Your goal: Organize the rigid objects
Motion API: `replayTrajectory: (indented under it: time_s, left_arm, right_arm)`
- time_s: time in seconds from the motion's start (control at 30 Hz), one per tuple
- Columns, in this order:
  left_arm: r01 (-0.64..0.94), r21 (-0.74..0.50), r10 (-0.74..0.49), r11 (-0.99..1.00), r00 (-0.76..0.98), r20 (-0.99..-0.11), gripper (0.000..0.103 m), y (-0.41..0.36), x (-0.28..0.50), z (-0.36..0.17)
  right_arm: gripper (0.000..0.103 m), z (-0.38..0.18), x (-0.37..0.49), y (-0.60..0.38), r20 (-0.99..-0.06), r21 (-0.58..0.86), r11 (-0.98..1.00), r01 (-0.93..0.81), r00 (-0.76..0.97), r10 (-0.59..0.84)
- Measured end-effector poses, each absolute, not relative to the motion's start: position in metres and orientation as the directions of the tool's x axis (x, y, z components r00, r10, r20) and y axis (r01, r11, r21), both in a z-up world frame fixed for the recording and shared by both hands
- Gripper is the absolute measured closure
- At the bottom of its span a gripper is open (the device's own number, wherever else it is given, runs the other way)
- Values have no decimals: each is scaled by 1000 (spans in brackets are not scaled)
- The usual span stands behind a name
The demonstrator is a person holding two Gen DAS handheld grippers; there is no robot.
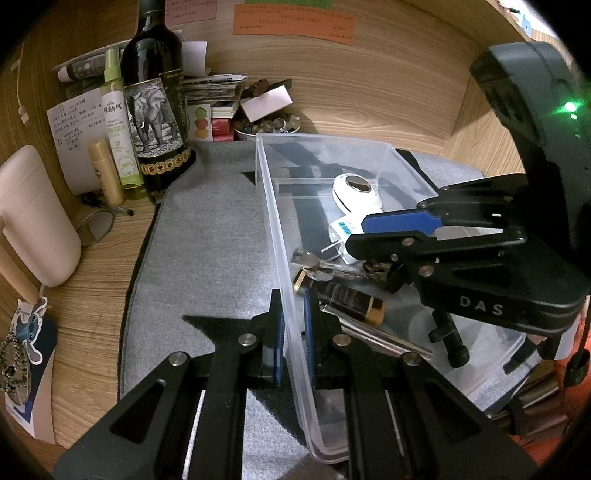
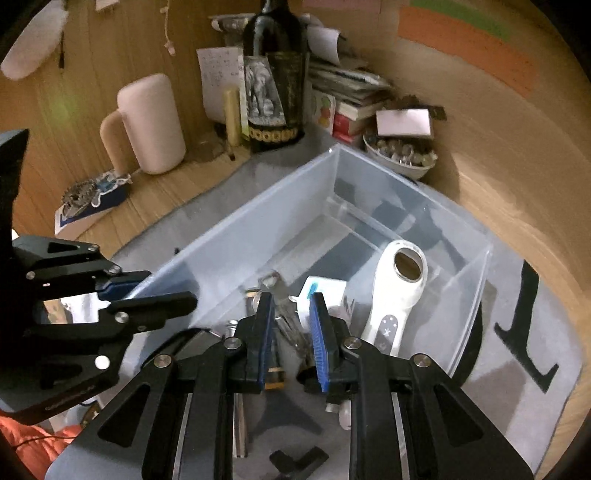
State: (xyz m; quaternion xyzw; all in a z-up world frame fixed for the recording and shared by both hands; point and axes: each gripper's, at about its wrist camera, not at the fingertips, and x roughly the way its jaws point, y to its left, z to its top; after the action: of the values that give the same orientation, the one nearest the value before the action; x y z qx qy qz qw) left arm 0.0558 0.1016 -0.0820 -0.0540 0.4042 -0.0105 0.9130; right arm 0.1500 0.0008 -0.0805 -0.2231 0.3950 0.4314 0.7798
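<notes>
Grey mat [image 1: 207, 236]: left gripper [image 1: 293, 332] clamps bin [image 1: 273, 206] wall to steady it, right gripper [image 2: 291, 332] nearly closed, seemingly empty, over clutter.

A lived-in home desk nook: wood-grain desk [image 1: 92, 258] and walls with coloured paper notes [image 1: 293, 24] stuck up, a wine bottle [image 1: 157, 110] with an elephant label, a spray bottle [image 1: 118, 122], a pink mug [image 2: 151, 122], stacked books [image 2: 351, 92], a bowl of trinkets [image 2: 400, 157], eyeglasses [image 1: 98, 225], a grey mat [image 1: 207, 240] and a clear bin [image 1: 291, 295] of household odds and ends
</notes>
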Motion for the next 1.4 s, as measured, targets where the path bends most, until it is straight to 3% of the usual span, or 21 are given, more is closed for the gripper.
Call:
replayTrajectory:
  time_s: [0.1,0.23,0.33,0.47,0.63,0.8,0.9,1.03,1.2,1.4]
  left_arm:
    - [-24,-107,-63,994,672,-737,94,101,56,-82]
    - [-24,-102,-60,994,670,-740,94,102,56,-82]
    - [-24,-95,-55,995,665,-744,94,100,57,-82]
    - [-31,-87,-45,996,662,-748,94,99,58,-80]
    - [-55,-57,-5,997,670,-742,91,97,56,-73]
    - [-89,-22,48,996,709,-703,41,93,47,-54]
    - [-101,-3,73,995,743,-665,27,88,39,-39]
    - [-98,-7,74,995,790,-608,18,77,27,-18]
    - [-95,-29,66,995,851,-520,6,62,10,5]
    - [-82,-32,63,996,916,-397,1,38,-11,25]
  right_arm:
    - [84,-82,153,-2,-816,4,535,-845,307,490]
    - [62,-76,151,-10,-797,16,554,-832,324,510]
    - [56,-68,146,-17,-773,6,565,-825,355,526]
    - [37,-52,137,-31,-727,-23,592,-806,420,543]
    - [21,-36,128,-51,-669,-49,630,-775,493,555]
    - [19,-22,119,-75,-617,-47,667,-744,546,566]
    - [17,-17,114,-89,-592,-43,693,-720,577,563]
    - [4,-9,105,-110,-542,-27,730,-683,623,564]
    - [0,7,87,-140,-430,-34,793,-608,725,538]
    - [0,15,70,-165,-366,-8,827,-563,771,521]
